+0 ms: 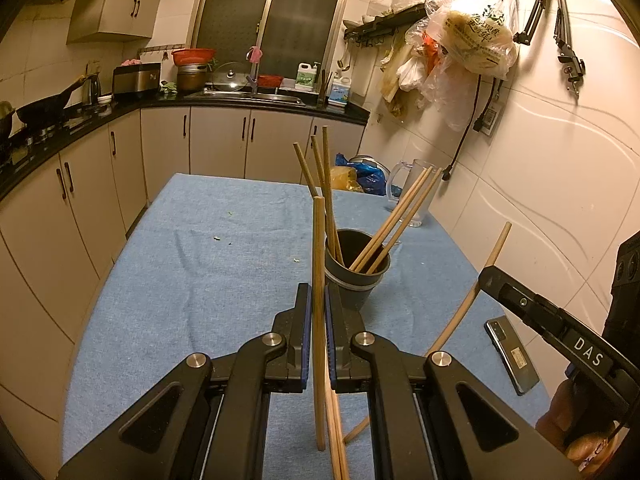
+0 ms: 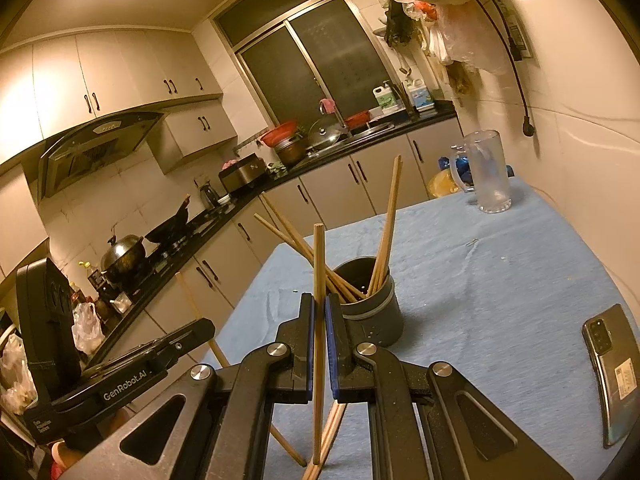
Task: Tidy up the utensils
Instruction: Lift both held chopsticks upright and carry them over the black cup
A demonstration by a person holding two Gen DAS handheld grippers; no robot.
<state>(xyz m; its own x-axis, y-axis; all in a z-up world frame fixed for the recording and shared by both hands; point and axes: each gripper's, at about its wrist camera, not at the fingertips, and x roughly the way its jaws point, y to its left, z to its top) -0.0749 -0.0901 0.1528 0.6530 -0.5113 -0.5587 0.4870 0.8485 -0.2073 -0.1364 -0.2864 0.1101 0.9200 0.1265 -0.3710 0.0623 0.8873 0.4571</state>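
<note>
Both grippers, left gripper (image 1: pixel 318 304) and right gripper (image 2: pixel 319 312), each clamp a chopstick (image 1: pixel 319 264)

This is a home kitchen. A dark L-shaped bench (image 1: pixel 80 120) runs over cream cabinets (image 1: pixel 216 140) to a steel sink (image 1: pixel 256 98) beneath a sliding window (image 1: pixel 272 16), and an extractor hood (image 2: pixel 100 148) hangs above a stove bearing a wok (image 2: pixel 168 230) and a lidded pot (image 2: pixel 122 256). Plastic bags (image 1: pixel 472 36) hang from wall hooks, and a blue cloth (image 1: pixel 208 264) covers a table.
</note>
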